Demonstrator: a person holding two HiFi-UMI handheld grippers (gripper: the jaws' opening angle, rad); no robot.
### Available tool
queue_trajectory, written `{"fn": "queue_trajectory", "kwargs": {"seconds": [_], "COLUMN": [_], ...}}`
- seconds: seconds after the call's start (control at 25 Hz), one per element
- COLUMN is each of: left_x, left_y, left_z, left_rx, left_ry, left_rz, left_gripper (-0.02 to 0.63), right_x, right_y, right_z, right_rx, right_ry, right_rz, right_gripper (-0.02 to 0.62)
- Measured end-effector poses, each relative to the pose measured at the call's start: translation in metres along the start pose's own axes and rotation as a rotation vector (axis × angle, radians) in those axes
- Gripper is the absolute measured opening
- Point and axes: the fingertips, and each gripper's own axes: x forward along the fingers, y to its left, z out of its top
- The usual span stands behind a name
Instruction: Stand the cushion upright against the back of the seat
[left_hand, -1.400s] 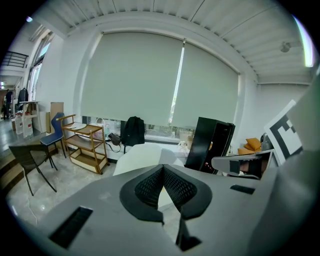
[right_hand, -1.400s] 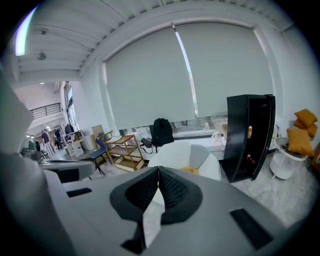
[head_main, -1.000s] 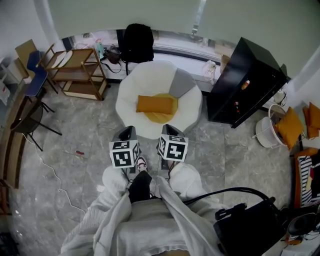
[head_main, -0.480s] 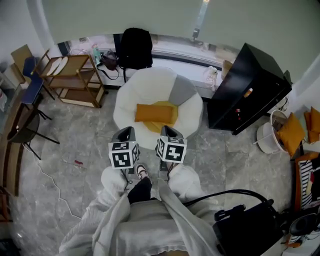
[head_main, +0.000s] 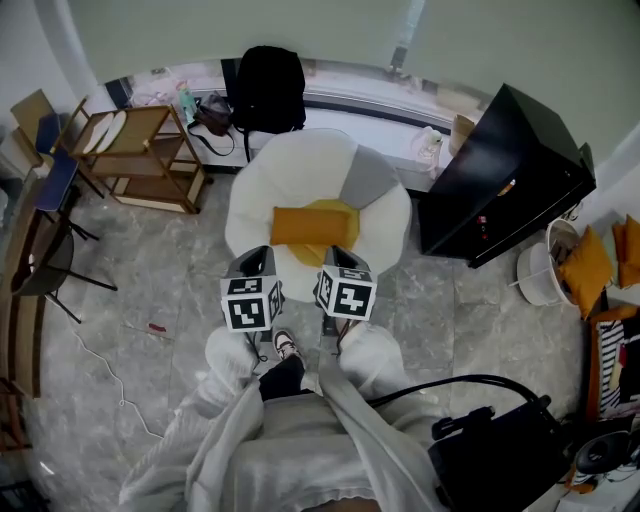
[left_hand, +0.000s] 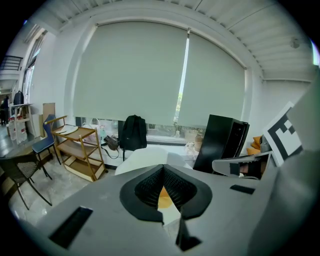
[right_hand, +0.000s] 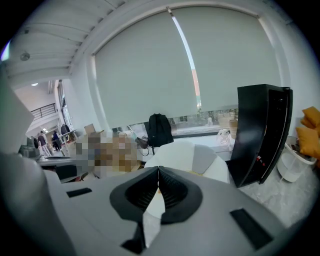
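Both arms reach forward from the body in pale sleeves (head_main: 370, 362), held close and side by side. Each hand is hidden under its marker cube in the head view. Both tools point ahead and somewhat down at the seat (head_main: 300, 160).

The seat is a round white chair that stands on the floor (head_main: 150, 260) straight ahead of both tongs. Its near edge is covered by them in the head view. Its back rises on the far side, with a grey panel (head_main: 368, 178) ahead of the right tongs. A black cabinet (head_main: 505, 175) stands ahead and to the right of the right tongs. A wooden rack (head_main: 135, 145) stands ahead and to the left of the left tongs. A black bag (head_main: 268, 85) sits beyond the seat.

The cushion (head_main: 310, 225) is orange and lies flat on the seat, not against the back. It is just ahead of the tongs, across the line between them, and apart from both.

The left tongs (head_main: 252, 262) are pressed together at the tips and pinch nothing. In the left gripper view only a sliver of orange shows through the gap behind the tips (left_hand: 163, 166); the rest of the cushion is hidden.

The right tongs (head_main: 340, 258) are likewise pressed together and empty. In the right gripper view they (right_hand: 158, 168) cover the cushion almost wholly.
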Motion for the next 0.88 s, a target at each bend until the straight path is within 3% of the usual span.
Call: {"fn": "queue_trajectory", "kwargs": {"seconds": [0.56,0.88], "left_x": [0.078,0.115], "left_y": [0.064,0.095], "left_z": [0.038,0.037], "left_rx": [-0.075,-0.096], "left_ry": [0.013,0.056], "left_rz": [0.019,0.02], "left_gripper": [0.006,0.006], "right_x": [0.092,0.13], "right_y": [0.018,0.023], "right_z": [0.052,0.055], "right_rx": [-0.051,-0.025], "right_ry": [0.049,0.087], "right_rz": [0.01,0.029], "right_gripper": [0.062,0.063]}}
